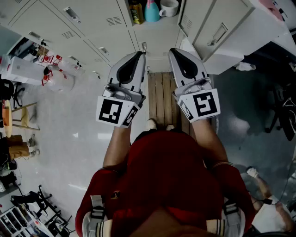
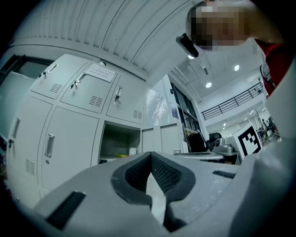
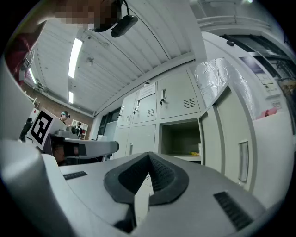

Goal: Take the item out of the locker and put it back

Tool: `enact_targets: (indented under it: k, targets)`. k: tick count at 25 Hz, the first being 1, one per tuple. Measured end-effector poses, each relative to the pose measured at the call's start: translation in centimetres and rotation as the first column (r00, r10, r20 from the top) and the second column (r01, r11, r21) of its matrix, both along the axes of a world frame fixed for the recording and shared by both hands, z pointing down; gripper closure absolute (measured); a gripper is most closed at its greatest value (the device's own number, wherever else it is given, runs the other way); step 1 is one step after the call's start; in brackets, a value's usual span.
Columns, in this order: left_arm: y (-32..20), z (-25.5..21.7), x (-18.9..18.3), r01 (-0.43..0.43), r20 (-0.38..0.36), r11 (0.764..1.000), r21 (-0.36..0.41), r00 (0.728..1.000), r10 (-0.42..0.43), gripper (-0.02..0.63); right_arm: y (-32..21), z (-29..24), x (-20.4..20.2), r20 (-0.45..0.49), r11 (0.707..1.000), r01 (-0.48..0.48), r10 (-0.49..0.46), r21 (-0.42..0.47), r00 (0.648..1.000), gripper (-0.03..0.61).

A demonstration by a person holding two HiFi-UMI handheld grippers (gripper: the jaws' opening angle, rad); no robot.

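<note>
Open locker compartment point(image 1: 157, 32): in the head view, the top edge cuts off its upper part. The three items standing in it, a yellow bottle point(image 1: 135, 13), a blue bottle point(image 1: 151, 10) and a white cup point(image 1: 169, 8), are each cropped at the top. In the left gripper view, a yellow item point(image 2: 121, 155) on the compartment shelf is too small to identify. Print on the notice point(image 2: 99, 72) on a door above the compartment is illegible.

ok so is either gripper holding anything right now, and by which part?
Nothing is held. The left gripper and the right gripper both have their jaws together with nothing between them, in front of the open locker.
</note>
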State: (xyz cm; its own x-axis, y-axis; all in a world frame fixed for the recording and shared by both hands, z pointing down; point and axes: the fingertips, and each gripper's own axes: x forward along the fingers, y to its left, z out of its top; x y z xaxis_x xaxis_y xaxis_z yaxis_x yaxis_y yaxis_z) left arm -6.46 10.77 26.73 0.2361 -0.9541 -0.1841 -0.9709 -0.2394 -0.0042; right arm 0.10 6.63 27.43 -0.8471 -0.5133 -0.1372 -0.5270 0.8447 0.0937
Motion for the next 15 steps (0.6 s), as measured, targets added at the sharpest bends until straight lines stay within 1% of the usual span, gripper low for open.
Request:
enact_targets:
  k: [7,15]
  targets:
    - [-0.3,0.3,-2.1,-0.010,-0.028,1.000,0.018,1.000,0.010,0.608,-0.3,0.2,-1.4,0.022,1.000,-0.022,0.023,-0.003,1.000,0.581]
    - [-0.8,1.1,-4.7,-0.016,-0.044,1.000,0.011,0.999,0.016,0.604,-0.2,0.8,-3.5,0.012,0.998,-0.059,0.059,-0.005,0.998,0.581]
